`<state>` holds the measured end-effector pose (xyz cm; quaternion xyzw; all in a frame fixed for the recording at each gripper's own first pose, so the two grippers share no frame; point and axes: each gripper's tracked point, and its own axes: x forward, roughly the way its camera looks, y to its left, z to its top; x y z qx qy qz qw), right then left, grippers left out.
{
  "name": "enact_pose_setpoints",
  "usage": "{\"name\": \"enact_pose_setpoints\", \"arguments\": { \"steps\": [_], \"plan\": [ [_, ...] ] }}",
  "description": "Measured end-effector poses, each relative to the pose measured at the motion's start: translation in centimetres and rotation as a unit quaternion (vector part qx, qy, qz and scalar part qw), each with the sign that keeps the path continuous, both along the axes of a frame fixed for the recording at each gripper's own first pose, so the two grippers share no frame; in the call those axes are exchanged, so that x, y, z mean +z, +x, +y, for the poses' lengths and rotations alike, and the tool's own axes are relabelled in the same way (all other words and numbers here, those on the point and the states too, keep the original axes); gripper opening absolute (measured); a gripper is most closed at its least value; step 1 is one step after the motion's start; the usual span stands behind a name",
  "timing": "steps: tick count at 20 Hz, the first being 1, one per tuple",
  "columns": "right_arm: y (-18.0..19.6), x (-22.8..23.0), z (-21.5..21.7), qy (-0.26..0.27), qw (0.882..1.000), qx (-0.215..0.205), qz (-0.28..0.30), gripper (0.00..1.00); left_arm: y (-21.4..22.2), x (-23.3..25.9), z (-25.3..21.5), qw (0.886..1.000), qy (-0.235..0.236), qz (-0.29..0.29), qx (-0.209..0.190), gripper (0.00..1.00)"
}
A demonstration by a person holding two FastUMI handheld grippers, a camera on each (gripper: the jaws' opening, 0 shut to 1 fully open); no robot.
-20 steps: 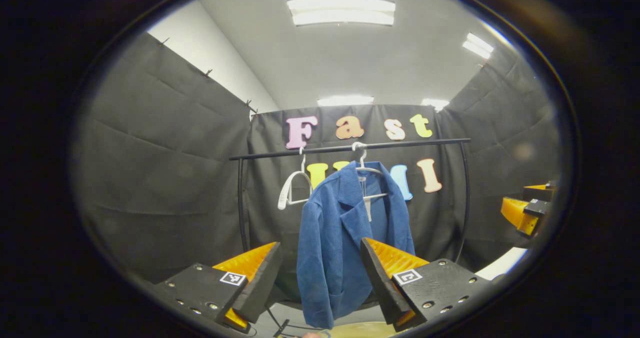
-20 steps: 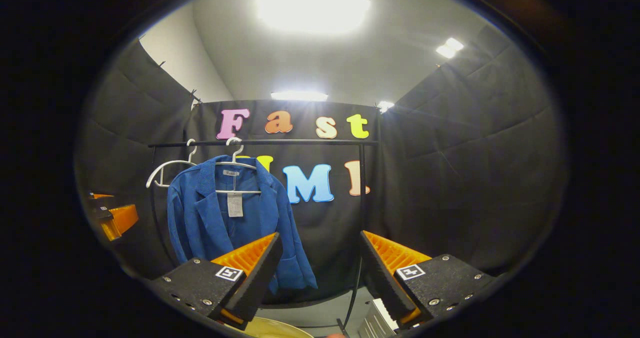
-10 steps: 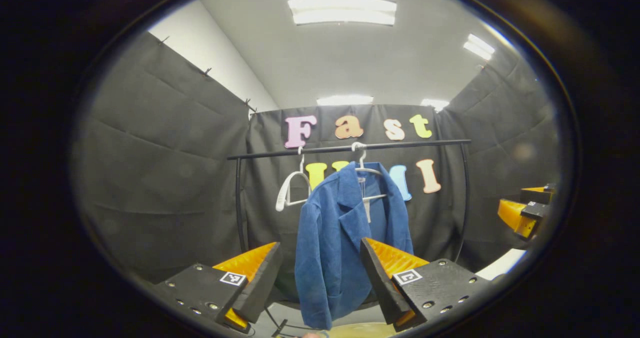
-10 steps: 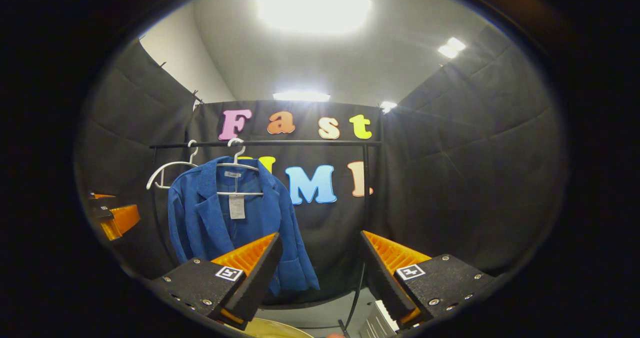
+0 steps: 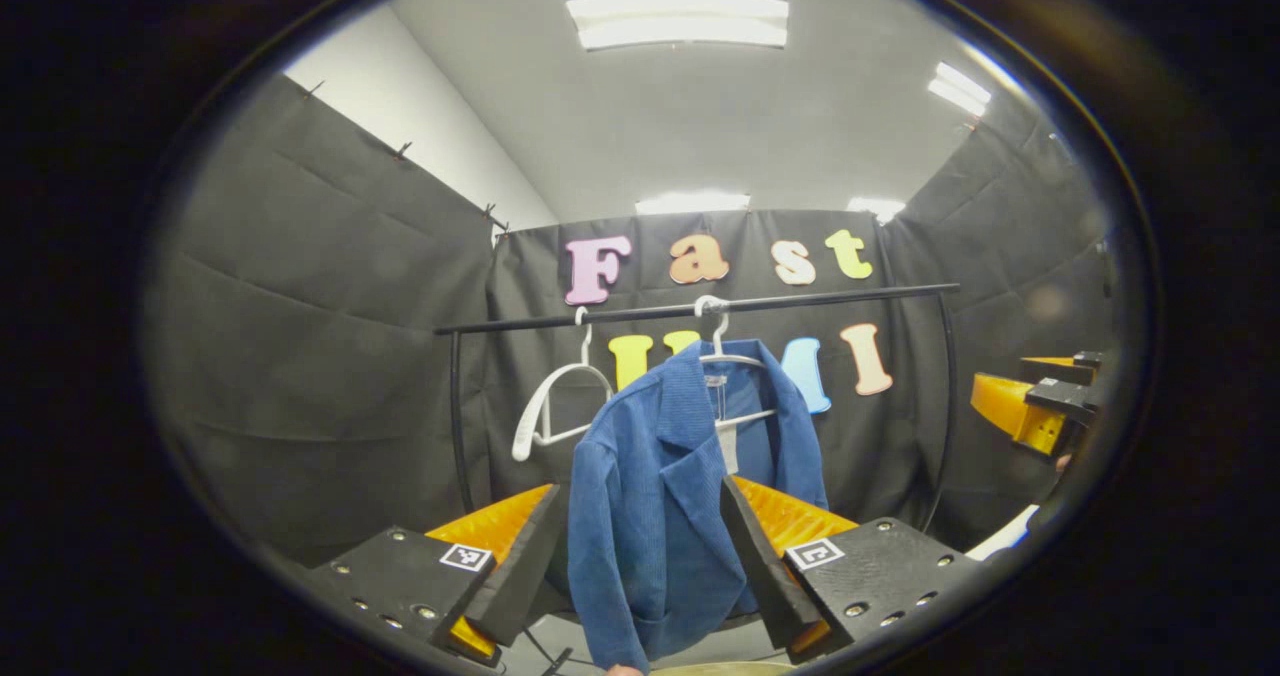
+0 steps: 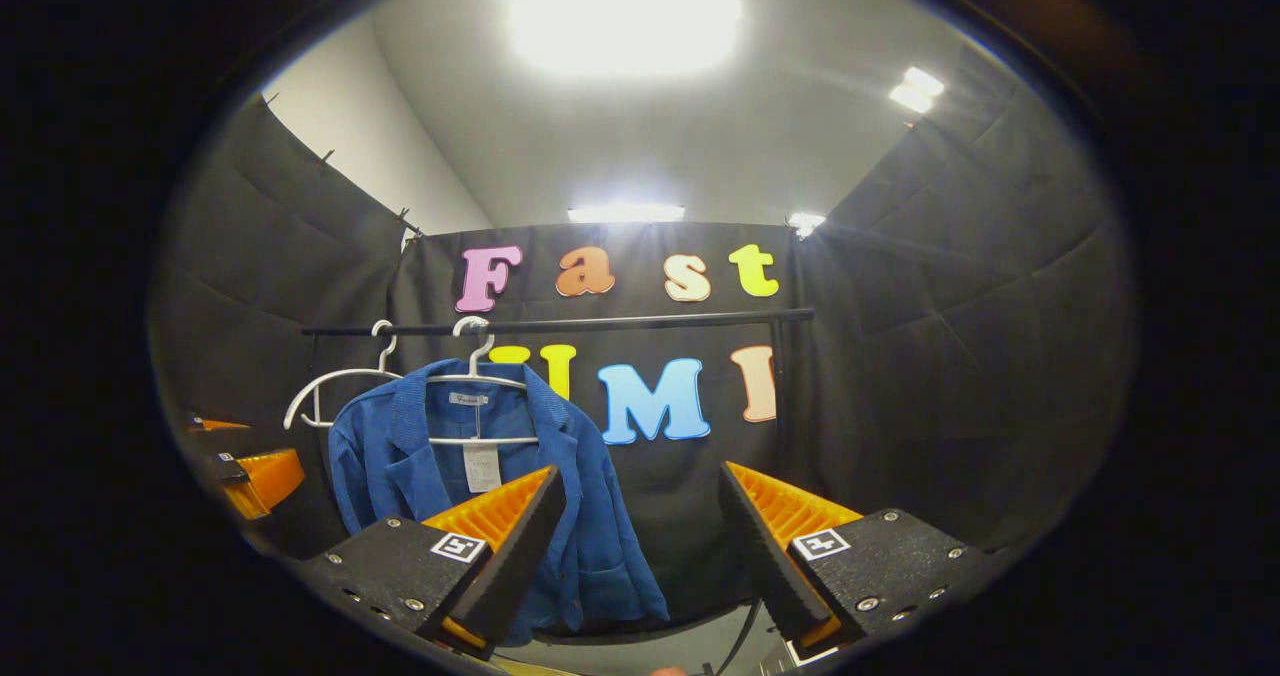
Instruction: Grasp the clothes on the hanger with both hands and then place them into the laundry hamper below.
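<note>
Left gripper (image 5: 640, 546): lower centre of the left gripper view, fingers spread wide and holding nothing; the lower part of the blue jacket (image 5: 665, 496) shows in the gap between them, farther off and not touched.
Right gripper (image 6: 635, 546): lower centre of the right gripper view, also spread and empty; the gap between its fingers looks on bare wall cloth, with the jacket (image 6: 480, 496) off to lower left, partly behind its left finger.
Other gripper seen: the right gripper sits at the right edge of the left gripper view (image 5: 1035, 411); the left gripper sits at the left edge of the right gripper view (image 6: 250, 476).
Jacket: hangs on a white hanger (image 5: 725, 376) from the black rail (image 5: 700, 306), long axis straight down, front open with a tag showing.
Spare hanger (image 5: 550, 411): empty, on the same rail just left of the jacket.
Key relation: the jacket lies straight ahead of the left gripper but ahead and to the left of the right one; by my judgement the left is better lined up, and the right must swing leftward.
Hamper: a pale rim (image 5: 720, 668) at the bottom edge may be it; too little shows to tell.
Stage: approach, I judge; no grasp yet made.
</note>
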<state>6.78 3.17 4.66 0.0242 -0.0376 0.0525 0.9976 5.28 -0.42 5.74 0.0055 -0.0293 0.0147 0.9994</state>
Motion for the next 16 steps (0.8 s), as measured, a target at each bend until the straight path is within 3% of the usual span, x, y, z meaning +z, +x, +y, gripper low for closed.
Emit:
{"name": "enact_pose_setpoints", "arguments": {
  "steps": [16],
  "plan": [
    [12.5,-2.5,7.1,0.022,0.991,0.13,0.009,0.96,12.0,-1.6,-4.3,0.999,-0.001,0.002,0.055,0.9]
  ]
}}
